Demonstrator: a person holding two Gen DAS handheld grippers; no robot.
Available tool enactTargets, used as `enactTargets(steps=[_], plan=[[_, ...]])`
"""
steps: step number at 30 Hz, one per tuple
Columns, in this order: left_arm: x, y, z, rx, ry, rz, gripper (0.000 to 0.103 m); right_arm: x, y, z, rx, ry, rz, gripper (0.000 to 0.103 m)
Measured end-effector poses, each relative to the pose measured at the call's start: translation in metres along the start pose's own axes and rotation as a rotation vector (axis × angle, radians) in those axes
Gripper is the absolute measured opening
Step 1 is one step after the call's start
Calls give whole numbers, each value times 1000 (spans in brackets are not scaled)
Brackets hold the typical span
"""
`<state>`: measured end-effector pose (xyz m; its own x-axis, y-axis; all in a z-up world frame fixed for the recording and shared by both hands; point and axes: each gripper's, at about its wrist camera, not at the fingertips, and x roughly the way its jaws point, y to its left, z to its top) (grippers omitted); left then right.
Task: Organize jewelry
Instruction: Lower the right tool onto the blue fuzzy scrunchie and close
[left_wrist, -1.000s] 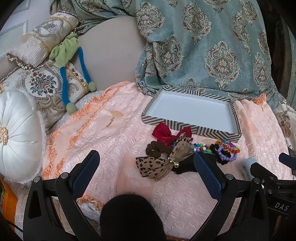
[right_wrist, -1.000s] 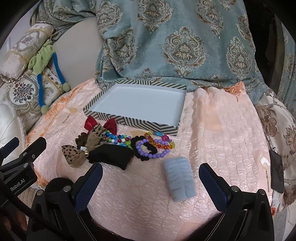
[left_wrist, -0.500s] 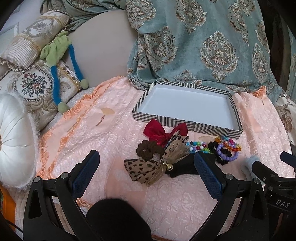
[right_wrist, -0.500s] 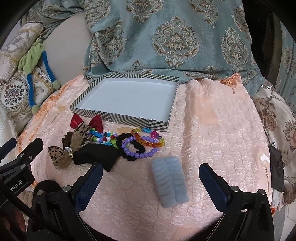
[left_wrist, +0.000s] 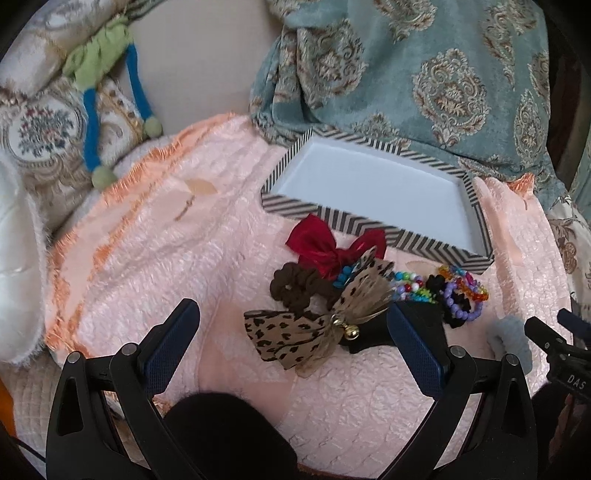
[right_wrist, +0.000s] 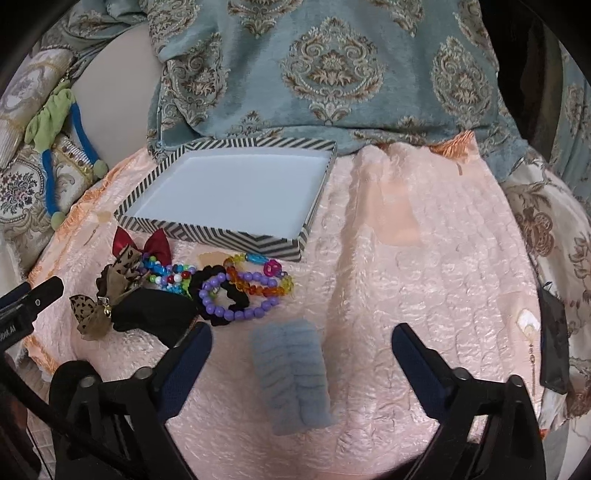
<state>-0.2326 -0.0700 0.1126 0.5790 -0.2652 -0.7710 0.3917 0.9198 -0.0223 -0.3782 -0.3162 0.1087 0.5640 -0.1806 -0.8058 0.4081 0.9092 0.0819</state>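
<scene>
The right gripper has just been narrowing its fingers, though they stand apart around the grey scrunchie, not touching it. The beads lie at its 11 o'clock, the box beyond at 12. The left gripper is spread wide around the leopard bow, apart from it.

Home bedroom or lounge: peach quilted bedspread, damask teal blanket at 12 o'clock, embroidered cushions at 10 o'clock.
</scene>
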Motion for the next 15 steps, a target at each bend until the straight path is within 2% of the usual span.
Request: enactTargets(steps=[2, 6, 10, 13, 15], plan=[[4, 3, -1, -7, 18, -16, 98, 2, -2, 0, -6, 8, 15, 82], [4, -2, -8, 16, 62, -108, 96, 2, -16, -5, 11, 30, 44, 77], [6, -31, -20, 111, 66, -125, 96, 1, -30, -15, 46, 60, 84, 72], [11, -50, -25, 152, 79, -166, 96, 5, -30, -23, 30, 87, 102, 70], [18, -60, -24, 168, 78, -167, 96, 10, -28, -26, 25, 104, 113, 67]])
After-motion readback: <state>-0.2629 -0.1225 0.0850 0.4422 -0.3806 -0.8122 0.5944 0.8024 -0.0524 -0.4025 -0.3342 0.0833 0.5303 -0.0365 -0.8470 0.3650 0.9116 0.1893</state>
